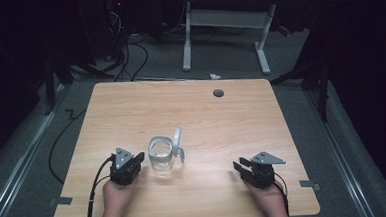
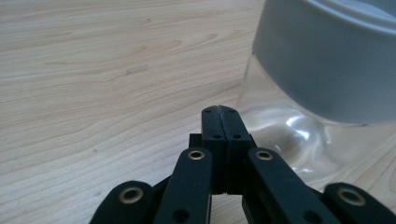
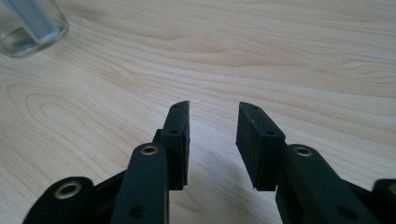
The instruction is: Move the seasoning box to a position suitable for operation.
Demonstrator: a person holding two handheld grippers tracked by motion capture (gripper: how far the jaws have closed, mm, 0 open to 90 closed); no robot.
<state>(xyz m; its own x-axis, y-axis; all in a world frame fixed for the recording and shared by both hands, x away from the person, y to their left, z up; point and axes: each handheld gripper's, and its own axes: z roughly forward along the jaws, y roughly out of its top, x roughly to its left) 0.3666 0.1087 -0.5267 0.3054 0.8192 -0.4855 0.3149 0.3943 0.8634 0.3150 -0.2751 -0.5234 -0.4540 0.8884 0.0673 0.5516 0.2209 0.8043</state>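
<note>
The jar stands upright near the middle of the counter, toward the person's edge; it is clear glass with a grey band at its mouth and a grey lid tipped up on its right side.

The left gripper lies just left of the jar, its tip close to the glass. Its fingers are pressed flat together with nothing between them. I cannot tell whether they touch the jar.

The right gripper rests well to the right of the jar, pointing toward it. Its fingers stand moderately apart, with only bare wood in the gap.

The high view shows both hands, the trailing cables and a dark round hole in the counter beyond the jar. The left gripper view brings the grey band and glass base up close at its right. The right gripper view catches just the jar's base at its upper left corner.
</note>
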